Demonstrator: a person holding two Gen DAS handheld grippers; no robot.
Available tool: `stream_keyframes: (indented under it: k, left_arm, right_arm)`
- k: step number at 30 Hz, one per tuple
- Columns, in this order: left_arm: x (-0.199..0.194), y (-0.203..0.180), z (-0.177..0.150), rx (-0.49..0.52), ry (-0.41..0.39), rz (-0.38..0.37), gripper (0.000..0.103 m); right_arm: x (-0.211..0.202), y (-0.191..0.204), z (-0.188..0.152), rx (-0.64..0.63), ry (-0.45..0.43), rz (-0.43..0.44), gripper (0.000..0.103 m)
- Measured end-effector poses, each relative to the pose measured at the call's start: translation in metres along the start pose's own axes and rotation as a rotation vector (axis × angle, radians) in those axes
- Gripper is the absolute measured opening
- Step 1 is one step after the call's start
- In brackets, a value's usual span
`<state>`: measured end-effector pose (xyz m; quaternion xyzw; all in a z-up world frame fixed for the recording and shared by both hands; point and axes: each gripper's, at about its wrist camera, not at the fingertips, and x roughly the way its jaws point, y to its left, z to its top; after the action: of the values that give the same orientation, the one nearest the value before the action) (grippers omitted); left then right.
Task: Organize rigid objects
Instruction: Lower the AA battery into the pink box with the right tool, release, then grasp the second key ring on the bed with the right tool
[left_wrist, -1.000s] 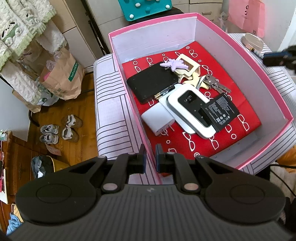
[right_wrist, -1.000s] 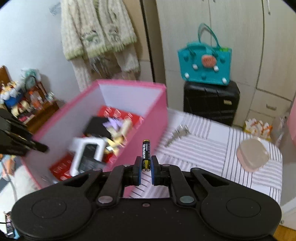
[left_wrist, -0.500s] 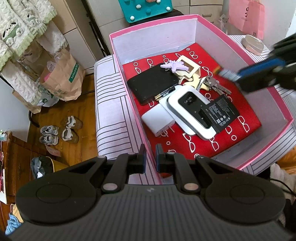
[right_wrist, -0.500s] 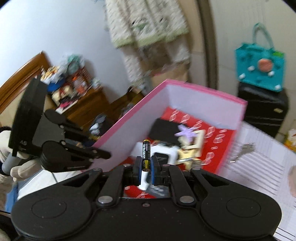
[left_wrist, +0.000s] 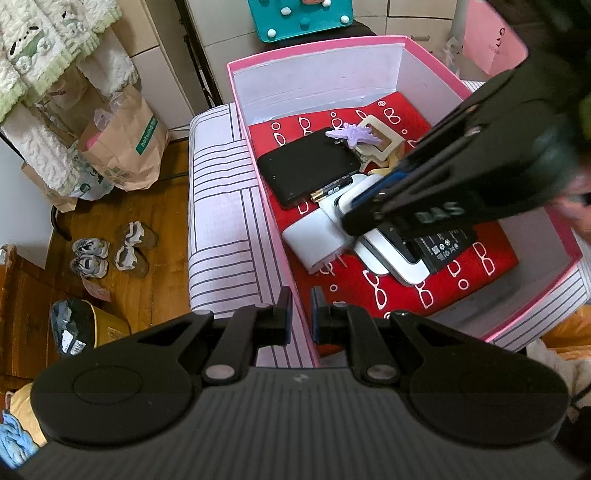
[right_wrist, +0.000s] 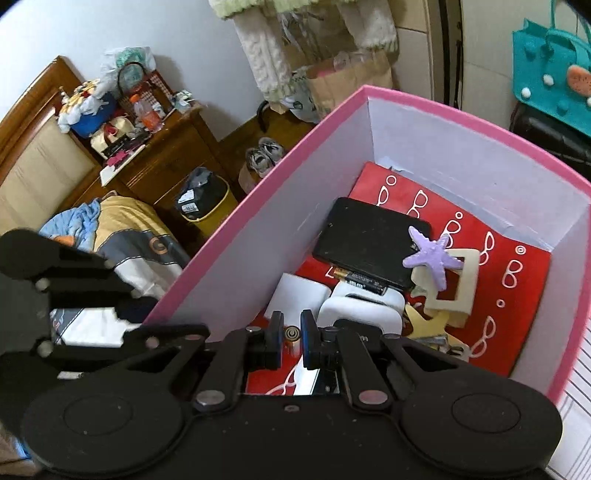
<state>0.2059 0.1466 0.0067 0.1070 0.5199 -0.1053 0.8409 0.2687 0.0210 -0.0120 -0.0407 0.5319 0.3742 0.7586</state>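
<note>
The pink cardboard box with white inner walls (left_wrist: 258, 206) serves as the collecting bin. Its near-left wall is pinched between the clenched fingers of the left gripper (left_wrist: 301, 314), which I judge steadies the box while things go in.

The right gripper (right_wrist: 291, 338) hangs inside the box, low over its red floor, and clamps a small black-and-gold cylindrical battery (right_wrist: 291, 334) end-on, so only its round gold cap shows between the pads. In my view it is held this way so it can be dropped among the other items.

On the box floor a second battery (right_wrist: 360, 282) lies against the black flat rectangular case (right_wrist: 365, 243). A purple plastic starfish (right_wrist: 432, 256) rests on a cream square frame (right_wrist: 458, 291), further from the pinched wall. The white charger block (left_wrist: 314, 238) sits close to that wall.
</note>
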Motion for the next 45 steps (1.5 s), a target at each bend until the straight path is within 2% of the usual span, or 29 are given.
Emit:
stream_keyframes:
  k: [5,9,11,14,18,22,25,29,33,35,37,41,45]
  left_arm:
    - [0.000,-0.001,-0.001,0.001,-0.005,0.007,0.009]
    - [0.001,0.000,-0.001,-0.005,-0.008,0.008,0.009]
    - [0.000,0.000,-0.001,-0.008,-0.010,0.009,0.009]
    - [0.000,-0.001,-0.002,-0.006,-0.015,0.014,0.009]
    - [0.000,-0.001,-0.003,-0.008,-0.020,0.012,0.009]
    - [0.000,0.004,-0.003,-0.021,-0.022,-0.008,0.009]
    - [0.000,0.005,-0.003,-0.028,-0.028,-0.015,0.010]
    - [0.000,0.003,-0.006,-0.029,-0.041,-0.010,0.009]
    - [0.000,0.005,-0.007,-0.042,-0.052,-0.017,0.009]
    - [-0.001,0.007,-0.008,-0.054,-0.054,-0.024,0.010]
    - [-0.001,0.008,-0.008,-0.064,-0.057,-0.024,0.009]
    - [-0.001,0.005,-0.008,-0.073,-0.058,-0.007,0.010]
    - [0.000,0.003,-0.007,-0.085,-0.051,0.006,0.010]
  right_arm:
    - [0.013,0.000,0.009,-0.006,0.017,0.004,0.012]
    - [0.016,-0.003,0.014,-0.011,0.002,-0.022,0.012]
    - [0.013,-0.005,0.015,-0.021,-0.028,-0.064,0.017]
    - [-0.004,-0.003,0.010,-0.060,-0.092,-0.089,0.016]
    - [-0.041,-0.017,-0.006,0.003,-0.166,-0.032,0.019]
    - [-0.086,-0.034,-0.041,0.060,-0.250,-0.009,0.024]
    - [-0.116,-0.049,-0.068,0.079,-0.305,-0.065,0.026]
    - [-0.148,-0.074,-0.098,0.108,-0.378,-0.198,0.030]
    - [-0.154,-0.095,-0.114,0.095,-0.436,-0.358,0.040]
    - [-0.149,-0.109,-0.116,0.098,-0.437,-0.408,0.042]
    - [-0.142,-0.124,-0.116,0.123,-0.435,-0.406,0.043]
    - [-0.122,-0.155,-0.108,0.208,-0.430,-0.299,0.043]
    - [-0.092,-0.174,-0.090,0.173,-0.426,-0.273,0.045]
